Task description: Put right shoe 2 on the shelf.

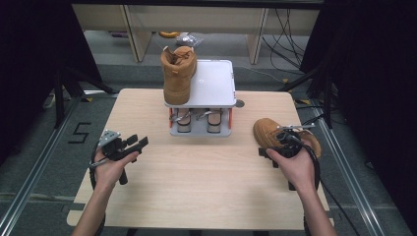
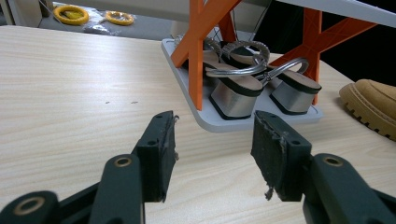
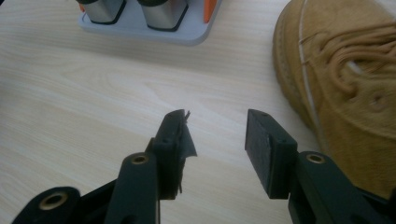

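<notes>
One tan suede boot (image 1: 178,73) stands upright on the top shelf of a small grey rack (image 1: 216,83) at the back of the wooden table. Its mate (image 1: 265,132) (image 3: 345,79) lies on the table to the right of the rack, by my right hand. My right gripper (image 1: 268,153) (image 3: 215,126) hovers just left of that boot, open, with bare table between its jaws. My left gripper (image 1: 135,143) (image 2: 212,126) is open too, low over the table left of the rack and aimed at its lower shelf (image 2: 210,122). The toe of the lying boot (image 2: 371,105) shows at the right edge of the left gripper view.
A pair of silver-heeled sandals (image 1: 199,120) (image 2: 243,88) sits on the rack's lower shelf between orange legs (image 2: 198,51). Yellow rings (image 2: 72,14) and cables lie on the floor beyond the table. Black curtains and stands flank both sides.
</notes>
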A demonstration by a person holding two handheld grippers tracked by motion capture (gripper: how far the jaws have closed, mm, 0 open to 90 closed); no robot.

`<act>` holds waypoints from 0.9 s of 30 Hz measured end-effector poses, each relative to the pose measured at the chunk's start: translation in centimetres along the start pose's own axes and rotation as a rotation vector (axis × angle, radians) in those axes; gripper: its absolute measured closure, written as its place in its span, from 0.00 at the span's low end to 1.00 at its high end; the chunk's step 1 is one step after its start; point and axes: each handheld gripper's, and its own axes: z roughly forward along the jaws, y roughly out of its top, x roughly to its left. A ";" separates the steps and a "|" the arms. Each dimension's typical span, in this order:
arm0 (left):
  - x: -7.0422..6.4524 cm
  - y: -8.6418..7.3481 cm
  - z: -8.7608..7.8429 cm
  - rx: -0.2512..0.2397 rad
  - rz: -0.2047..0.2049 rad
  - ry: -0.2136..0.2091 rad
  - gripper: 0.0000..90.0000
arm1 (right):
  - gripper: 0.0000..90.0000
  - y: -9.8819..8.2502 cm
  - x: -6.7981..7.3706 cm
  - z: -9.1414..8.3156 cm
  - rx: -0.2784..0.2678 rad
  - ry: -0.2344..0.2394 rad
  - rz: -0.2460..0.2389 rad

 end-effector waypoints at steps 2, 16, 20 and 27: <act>0.0 0.0 0.1 -0.002 -0.004 0.000 0.54 | 0.66 0.2 0.1 -0.2 -0.014 0.000 0.030; -0.2 -0.1 0.1 0.001 -0.018 -0.010 0.54 | 0.68 1.7 -4.1 -4.0 -0.044 -0.097 0.036; -0.2 -0.1 0.1 0.001 -0.017 -0.012 0.54 | 0.67 2.0 -5.2 -5.4 -0.076 -0.114 -0.008; -0.2 -0.2 0.1 0.000 -0.019 -0.014 0.54 | 0.66 2.2 -6.1 -6.6 -0.066 -0.158 0.069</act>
